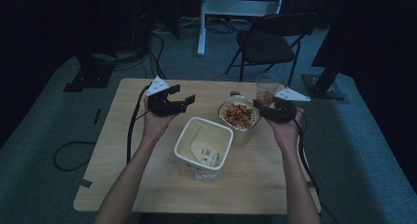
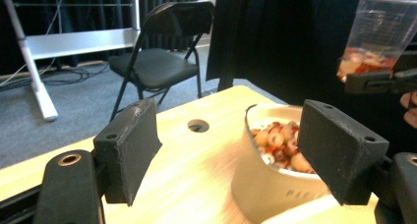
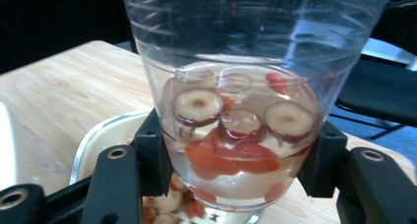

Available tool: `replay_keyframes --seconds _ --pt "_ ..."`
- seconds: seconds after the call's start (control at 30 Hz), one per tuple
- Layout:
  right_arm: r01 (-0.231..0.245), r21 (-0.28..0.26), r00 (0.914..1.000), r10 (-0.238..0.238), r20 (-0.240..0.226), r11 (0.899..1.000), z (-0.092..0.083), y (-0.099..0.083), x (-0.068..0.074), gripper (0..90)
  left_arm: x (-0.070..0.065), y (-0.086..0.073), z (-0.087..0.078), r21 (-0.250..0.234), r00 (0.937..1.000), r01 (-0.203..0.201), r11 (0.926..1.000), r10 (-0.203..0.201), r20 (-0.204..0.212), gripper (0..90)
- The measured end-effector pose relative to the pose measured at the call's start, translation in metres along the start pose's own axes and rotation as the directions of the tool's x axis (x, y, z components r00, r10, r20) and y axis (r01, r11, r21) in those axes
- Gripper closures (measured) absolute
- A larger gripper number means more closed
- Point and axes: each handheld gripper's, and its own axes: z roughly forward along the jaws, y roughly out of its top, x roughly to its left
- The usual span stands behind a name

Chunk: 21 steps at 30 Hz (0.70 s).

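Fingers of my right gripper point(image 3: 231, 175) are pinching the clear plastic cup of dried fruit point(image 3: 246, 111); I'm keeping it upright, while my left gripper's point(image 2: 231, 150) fingers are spread, nearing the round cream canister point(image 2: 275, 184).

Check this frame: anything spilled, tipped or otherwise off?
Nothing spilled. The right gripper holds the clear cup upright over the filled container, a little mix left in its bottom. The left gripper hovers open, holding nothing. The empty container stands tilted toward the camera, apparently intact.
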Motion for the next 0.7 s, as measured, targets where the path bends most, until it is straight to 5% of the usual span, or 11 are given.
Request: replay_keyframes --seconds 0.4,0.6,0.7 --pt "0.078 0.092 0.9906 -0.088 0.105 0.993 0.004 -0.009 -0.015 41.9 0.013 -0.034 -0.019 0.038 0.9980 0.031 0.9988 -0.029 -0.056 24.3" --pt "0.174 0.169 0.9678 -0.200 0.153 0.970 0.007 -0.007 -0.014 42.0 0.016 -0.044 -0.020 0.049 0.9973 0.051 0.9975 -0.048 -0.055 24.4" --pt "0.232 0.208 0.9457 -0.270 0.181 0.950 0.007 -0.003 -0.011 42.0 0.015 -0.045 -0.019 0.051 0.9974 0.053 0.9973 -0.050 -0.051 24.4"
